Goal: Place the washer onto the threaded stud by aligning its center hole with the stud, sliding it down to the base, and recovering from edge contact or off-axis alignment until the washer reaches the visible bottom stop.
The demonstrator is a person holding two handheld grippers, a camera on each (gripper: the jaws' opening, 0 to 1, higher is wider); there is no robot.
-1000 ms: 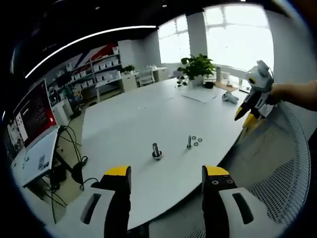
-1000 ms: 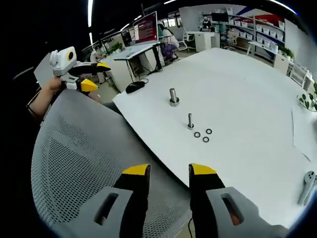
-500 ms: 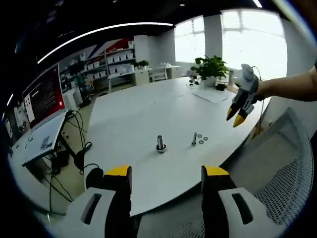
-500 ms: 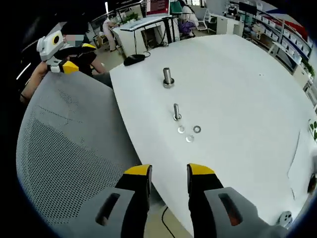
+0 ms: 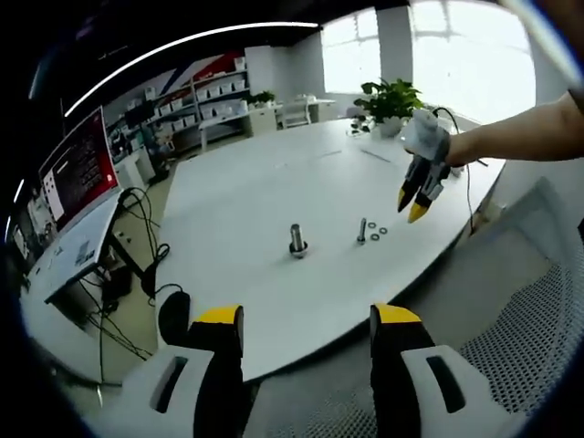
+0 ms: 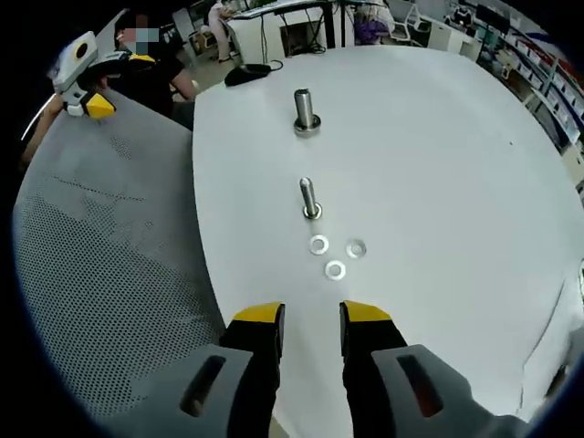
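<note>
Three small washers [image 6: 335, 270] lie flat on the white table [image 6: 438, 164], just in front of a thin threaded stud [image 6: 309, 198] that stands upright. Farther off stands a thicker stud [image 6: 306, 111] on a round base. My right gripper [image 6: 311, 318] hangs over the table's near edge, a short way from the washers, open with a narrow gap and nothing in it. In the left gripper view it appears as the right gripper [image 5: 412, 203] on an outstretched arm, tips down beside the washers [image 5: 377, 233]. My left gripper [image 5: 307, 319] is open wide, back from the table, facing both studs [image 5: 297, 241].
A grey mesh chair back [image 6: 100, 274] stands against the table's near edge, between the two grippers. A black mouse [image 6: 248, 73] lies at the table's far end. A potted plant [image 5: 391, 94] and papers sit at the window end. Desks, a red screen [image 5: 78, 169] and cables lie beyond.
The right gripper has moved forward from over the chair to above the table's edge, closer to the washers and thin stud. The left gripper has stayed back, open.
</note>
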